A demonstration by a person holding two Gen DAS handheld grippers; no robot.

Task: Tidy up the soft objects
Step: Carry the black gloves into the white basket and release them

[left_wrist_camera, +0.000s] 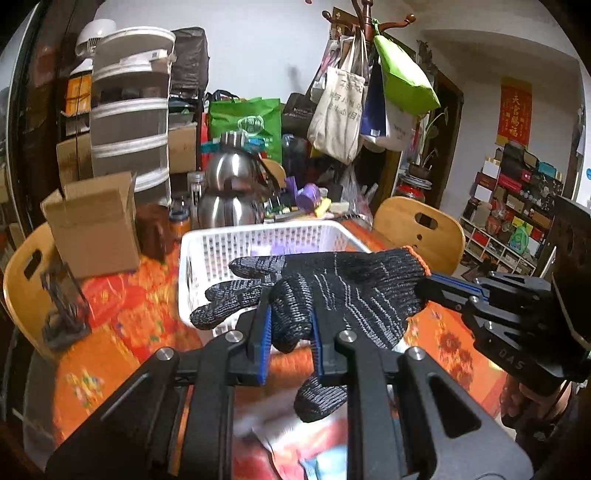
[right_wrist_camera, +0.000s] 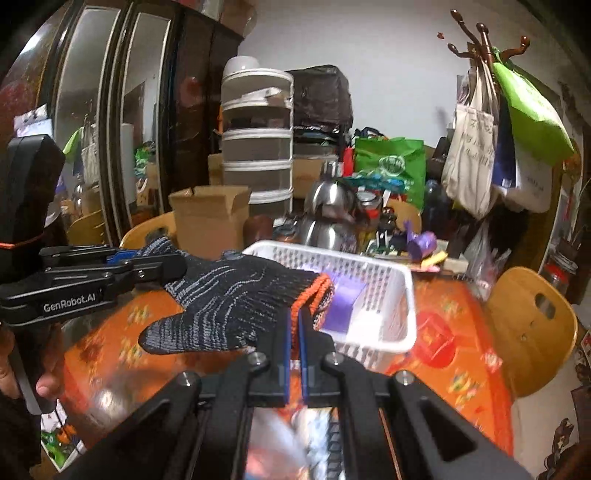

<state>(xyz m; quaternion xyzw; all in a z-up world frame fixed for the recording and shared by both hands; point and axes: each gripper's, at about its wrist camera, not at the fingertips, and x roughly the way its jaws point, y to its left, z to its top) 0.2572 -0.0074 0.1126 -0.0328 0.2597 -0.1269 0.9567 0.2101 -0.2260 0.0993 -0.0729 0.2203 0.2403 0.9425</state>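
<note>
One black knit glove (left_wrist_camera: 332,291), flecked grey and edged in orange at the cuff, hangs stretched in the air between two claws above a desk (left_wrist_camera: 110,332) covered in an orange floral cloth. The left claw (left_wrist_camera: 291,332) is closed narrow on the finger end of the glove, its two blue-padded fingers pinching one knit finger while three more glove fingers splay leftward and the thumb droops below. The right claw (right_wrist_camera: 294,332) is pinched nearly shut on the orange cuff, the fabric bunched between its two blue pads. In the right wrist view the left claw (right_wrist_camera: 147,267) reaches in from the left edge, marked GenRobot.AI on its side.

Just behind the glove sits one white slotted plastic basket (left_wrist_camera: 207,251), with something purple (right_wrist_camera: 345,302) lying inside. Beyond it stand one open cardboard box (left_wrist_camera: 92,221), two stacked steel kettles (left_wrist_camera: 231,192) and one tall grey-and-white tiered container (left_wrist_camera: 133,114). Two wooden chairs (left_wrist_camera: 421,229) flank the desk. One coat stand (left_wrist_camera: 369,22) at the back carries several bags, among them one lime green and one cream tote.
</note>
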